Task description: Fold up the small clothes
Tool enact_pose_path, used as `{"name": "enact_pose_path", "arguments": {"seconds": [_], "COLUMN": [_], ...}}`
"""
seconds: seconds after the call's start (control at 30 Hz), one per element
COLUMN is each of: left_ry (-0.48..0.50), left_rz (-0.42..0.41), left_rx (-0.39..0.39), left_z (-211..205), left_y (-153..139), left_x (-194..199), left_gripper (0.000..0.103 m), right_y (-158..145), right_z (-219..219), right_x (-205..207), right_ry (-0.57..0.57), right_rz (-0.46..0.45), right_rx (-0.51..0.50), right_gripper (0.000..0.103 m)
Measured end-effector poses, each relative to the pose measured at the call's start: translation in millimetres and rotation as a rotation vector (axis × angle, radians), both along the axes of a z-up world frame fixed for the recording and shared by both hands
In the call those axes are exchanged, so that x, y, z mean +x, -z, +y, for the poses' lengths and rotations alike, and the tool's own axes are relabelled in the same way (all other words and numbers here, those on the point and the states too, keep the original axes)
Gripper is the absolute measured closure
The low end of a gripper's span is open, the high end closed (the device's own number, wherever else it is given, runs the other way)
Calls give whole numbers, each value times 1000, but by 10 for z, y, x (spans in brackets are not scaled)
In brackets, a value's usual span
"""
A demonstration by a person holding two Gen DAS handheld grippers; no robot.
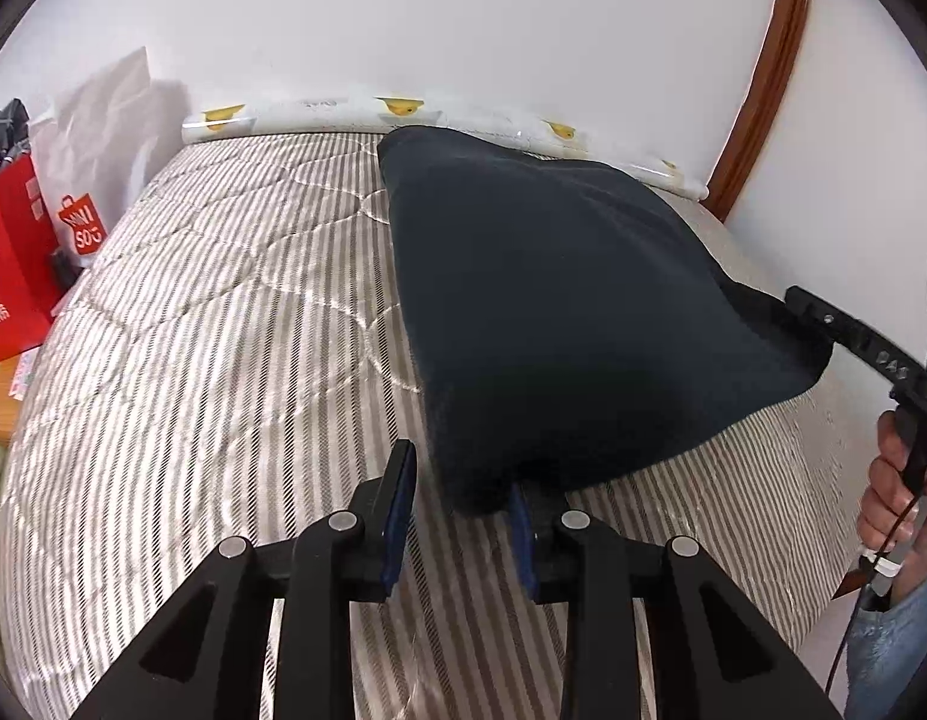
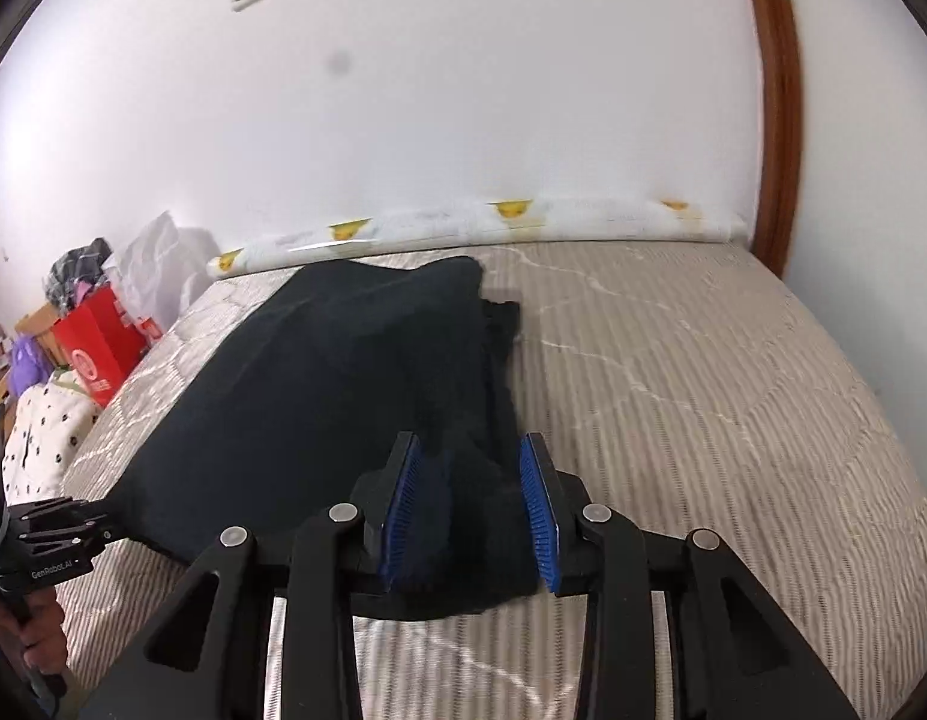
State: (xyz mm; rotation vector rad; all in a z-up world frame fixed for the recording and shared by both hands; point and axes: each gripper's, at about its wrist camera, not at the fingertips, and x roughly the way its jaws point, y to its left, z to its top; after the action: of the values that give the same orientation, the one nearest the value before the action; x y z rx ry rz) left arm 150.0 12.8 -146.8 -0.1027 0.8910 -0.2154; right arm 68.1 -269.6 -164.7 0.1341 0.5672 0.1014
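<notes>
Dark navy garment (image 1: 571, 312) lies on the striped quilted mattress (image 1: 211, 312), far end flat near the wall-side duck-print roll (image 1: 403, 111), near edge raised off the bed between the two claws.

Left claw (image 1: 463, 516): jaws spread wide, near-left corner of the cloth drapes over the right finger and partly into the gap. No pinch visible, so probably just resting there, but the contact point is hidden under the fabric, hard to say.

Right claw (image 2: 469, 510): jaws also parted, a bunched corner of the garment sits between the blue pads (image 2: 538, 516). Cloth touches the left pad, a gap shows at the right pad. Looks like a loose hold or none. In the left wrist view the right claw (image 1: 805, 306) reaches in at the garment's right edge, with the cloth rising toward it.

Handling judgement: soft, light, thick knit or fleece; limp, sags in the middle, no stiffness. Matte surface, not slippery, the ribbed pads should bite well. Not fragile. Doubled layers show at the right side in the right wrist view, so a shallow pinch may catch only the top layer. Best hold: the two near corners, through all layers, claws kept level so the edge stays taut.

Red Miniso bag (image 1: 19, 264) beside the bed, out of the way.
</notes>
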Motion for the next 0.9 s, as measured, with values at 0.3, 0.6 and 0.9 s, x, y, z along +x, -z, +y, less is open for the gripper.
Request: {"name": "enact_pose_path", "arguments": {"seconds": [0.3,0.6,0.9], "left_ry": [7,16,35], "left_rz": [-38,-76,-20], "left_rx": [8,-9,20], "left_z": [50,-20,-149], "left_y": [-209,-437,-146], "left_x": [-183,39,313], "left_gripper": [73,69,63], "right_y": [395,12,404], "right_z": [-63,-89,17], "right_x": [35,-151,115], "right_ry": [64,53,54], "right_rz": [111,40,141], "right_rx": [-56,-34,-97], "right_gripper": [76,76,80]}}
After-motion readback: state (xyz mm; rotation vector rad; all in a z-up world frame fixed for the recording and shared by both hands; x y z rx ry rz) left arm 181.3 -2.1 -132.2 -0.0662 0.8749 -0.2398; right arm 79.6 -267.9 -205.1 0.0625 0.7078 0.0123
